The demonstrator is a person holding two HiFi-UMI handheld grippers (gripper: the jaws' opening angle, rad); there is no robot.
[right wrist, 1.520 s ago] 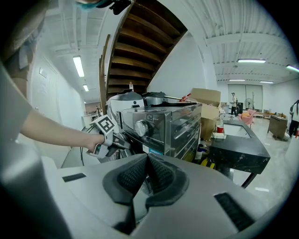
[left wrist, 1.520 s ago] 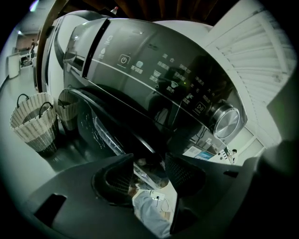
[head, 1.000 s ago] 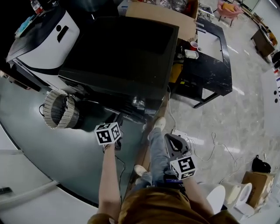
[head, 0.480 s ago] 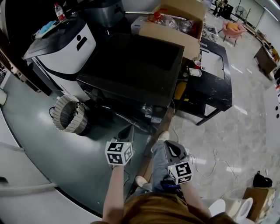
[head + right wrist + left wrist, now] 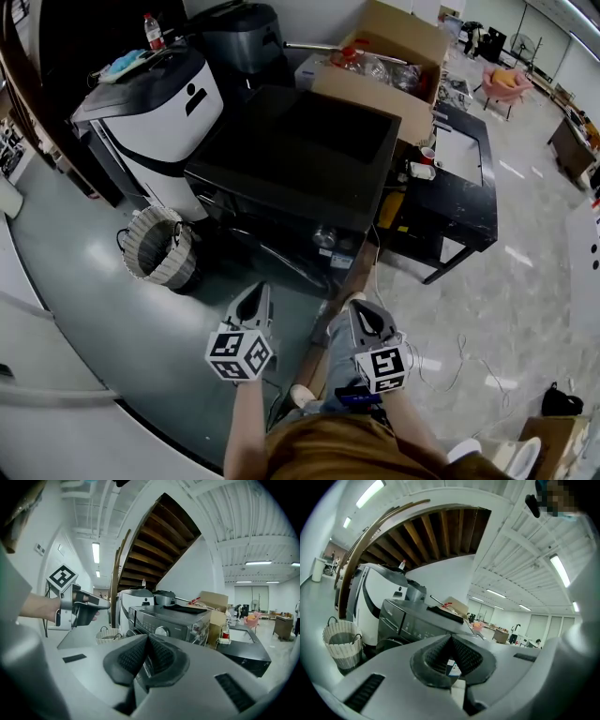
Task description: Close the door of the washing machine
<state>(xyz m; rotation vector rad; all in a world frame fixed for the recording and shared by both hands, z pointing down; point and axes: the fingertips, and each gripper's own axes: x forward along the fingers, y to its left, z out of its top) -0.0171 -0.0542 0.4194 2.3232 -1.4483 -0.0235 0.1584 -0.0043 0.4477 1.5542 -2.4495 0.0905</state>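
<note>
Head view, entry one: a dark front-loading washing machine (image 5: 295, 155) is recorded on the floor between a white appliance (image 5: 164, 98) and a black worktop (image 5: 464, 183), its control panel and knob (image 5: 325, 236) turned toward the person. The door (image 5: 389, 644) is listed as a dark round shape low on the front face, best seen in the left gripper view; whether it is latched cannot be told from any view. The left gripper (image 5: 255, 295) is clenched on nothing, and the right gripper (image 5: 366, 314) is likewise clenched and empty. Both are held level in front of the person, well apart from the machine. Handling, as judged: the door is taken for a stiff hinged ring of plastic and glass, light to swing but needing a firm push to latch. No grasp is thought necessary; a clenched gripper can be pressed against the rim on the side away from the hinge, not on the glass. Clearances: open grey floor (image 5: 84, 309) is noted before the machine. A wicker basket (image 5: 159, 246) is entered near its left front corner, the worktop edge on the right, and a cable on the floor (image 5: 450, 361) beside the person's legs.
</note>
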